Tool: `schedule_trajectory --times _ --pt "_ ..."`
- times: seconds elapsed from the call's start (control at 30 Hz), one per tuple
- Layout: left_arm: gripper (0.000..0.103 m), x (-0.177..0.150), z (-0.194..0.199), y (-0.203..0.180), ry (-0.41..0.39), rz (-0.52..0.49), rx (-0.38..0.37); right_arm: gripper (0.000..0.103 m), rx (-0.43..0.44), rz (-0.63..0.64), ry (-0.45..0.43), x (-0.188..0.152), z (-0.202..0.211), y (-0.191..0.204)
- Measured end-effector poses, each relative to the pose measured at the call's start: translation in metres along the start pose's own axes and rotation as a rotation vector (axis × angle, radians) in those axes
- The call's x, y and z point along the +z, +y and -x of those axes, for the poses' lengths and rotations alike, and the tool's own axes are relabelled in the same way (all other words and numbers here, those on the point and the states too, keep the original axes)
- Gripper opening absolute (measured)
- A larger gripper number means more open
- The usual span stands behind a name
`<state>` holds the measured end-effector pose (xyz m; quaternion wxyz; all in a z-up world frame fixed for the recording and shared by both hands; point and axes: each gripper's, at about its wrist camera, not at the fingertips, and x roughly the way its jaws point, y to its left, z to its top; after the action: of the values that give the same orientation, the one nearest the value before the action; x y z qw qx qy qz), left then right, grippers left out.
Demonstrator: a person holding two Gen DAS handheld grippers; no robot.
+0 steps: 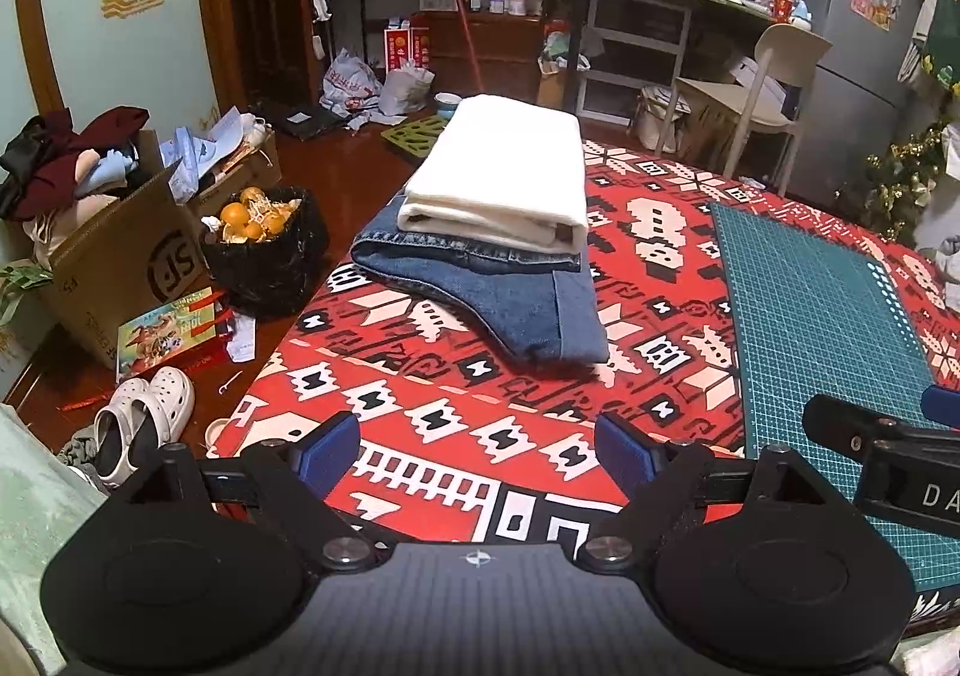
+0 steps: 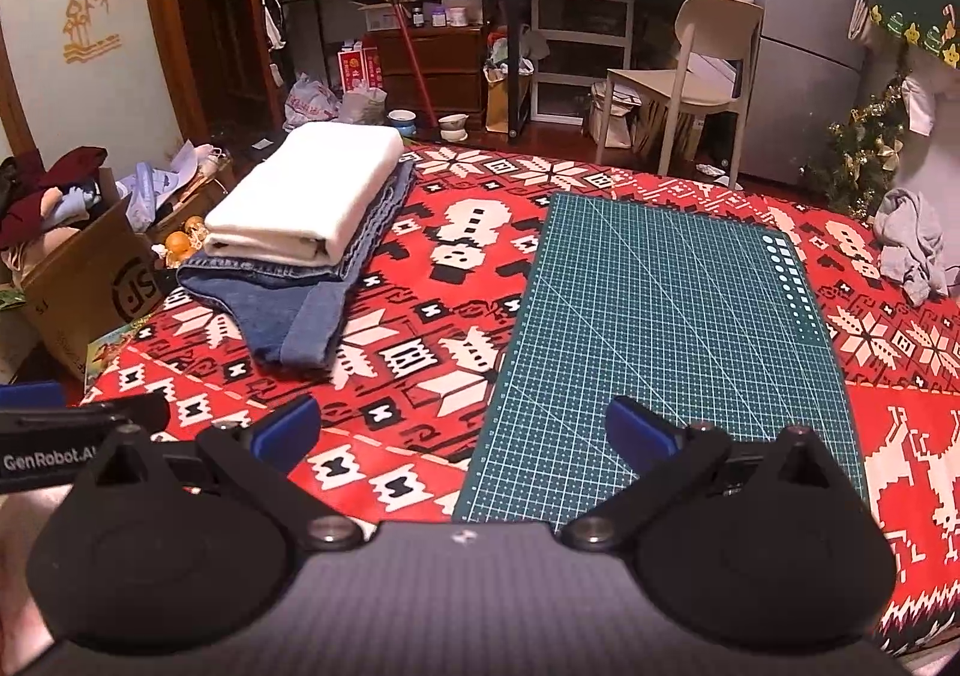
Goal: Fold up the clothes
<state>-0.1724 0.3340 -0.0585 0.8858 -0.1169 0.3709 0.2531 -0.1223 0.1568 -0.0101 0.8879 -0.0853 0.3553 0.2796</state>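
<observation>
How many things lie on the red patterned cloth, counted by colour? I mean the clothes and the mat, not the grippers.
White or cream: 1, the folded white garment on top of the stack.
Blue: 1, the folded jeans under it.
Grey: 1, the crumpled grey garment at the far right edge.
Green: 1, the cutting mat.
Total: 4

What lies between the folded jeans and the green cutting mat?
Only bare red patterned cloth lies between the jeans and the mat, as the right wrist view shows.
</observation>
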Motion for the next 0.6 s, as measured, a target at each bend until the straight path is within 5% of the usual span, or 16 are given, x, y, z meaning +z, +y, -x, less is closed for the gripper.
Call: schedule_trajectory --times 0.6 --pt "0.086 -0.001 0.0 0.0 0.0 -0.005 -0.007 0.102 0.011 0.038 0.007 -0.004 -0.003 0.013"
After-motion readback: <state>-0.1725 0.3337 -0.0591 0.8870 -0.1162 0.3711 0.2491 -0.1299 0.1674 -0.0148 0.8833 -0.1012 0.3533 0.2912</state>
